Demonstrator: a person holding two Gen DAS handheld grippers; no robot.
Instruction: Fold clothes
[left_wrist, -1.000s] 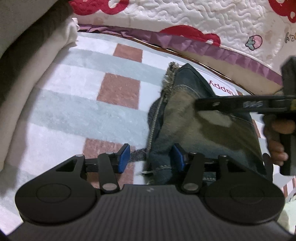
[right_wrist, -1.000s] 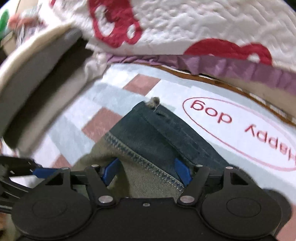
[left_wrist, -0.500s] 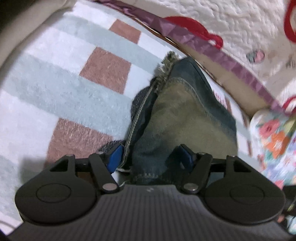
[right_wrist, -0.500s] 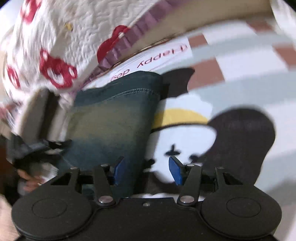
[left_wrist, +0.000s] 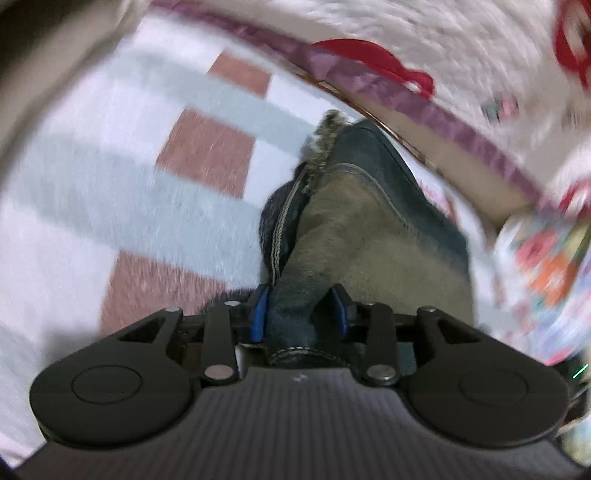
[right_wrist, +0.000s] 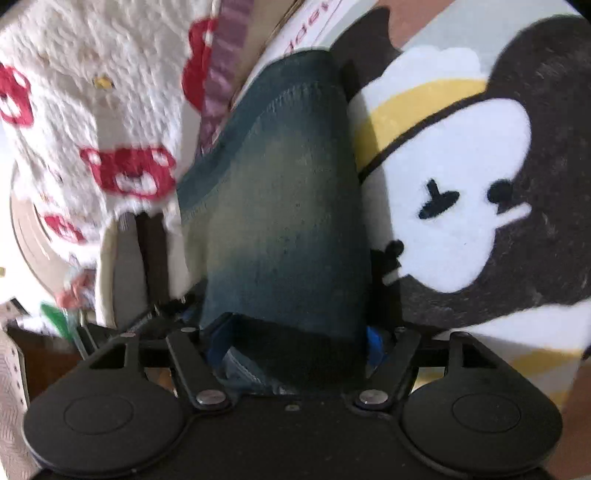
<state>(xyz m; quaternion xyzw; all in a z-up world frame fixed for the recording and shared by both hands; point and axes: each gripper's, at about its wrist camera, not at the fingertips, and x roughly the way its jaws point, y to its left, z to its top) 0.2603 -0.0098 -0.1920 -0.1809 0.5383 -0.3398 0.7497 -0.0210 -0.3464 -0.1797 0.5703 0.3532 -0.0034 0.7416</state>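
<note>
Jeans (left_wrist: 369, 229), folded into a thick dark-blue bundle faded to olive in the middle, lie on a rug and run forward from both cameras. Nearest in the left wrist view, the left hand-held gripper (left_wrist: 300, 310) has its blue pads (left_wrist: 258, 314) pressed against a narrow bunch of denim at the near hem, so it is clamped on the jeans. In the right wrist view, the right hand-held gripper (right_wrist: 295, 343) has the other end of the bundle between its fingers; the right blue pad (right_wrist: 375, 341) touches the fabric edge, the left one is mostly hidden by cloth, and it appears to grip the jeans.

Beyond the left gripper the denim stretches away to a frayed hem (left_wrist: 327, 136). The rug (left_wrist: 147, 177) shows pale grey, white and brownish-red blocks on that side, and a black-and-white cartoon dog face (right_wrist: 461, 192) just right of the jeans in the right view. Farthest off, a white quilted bedspread (left_wrist: 424, 33) with red shapes and a purple border hangs down.
</note>
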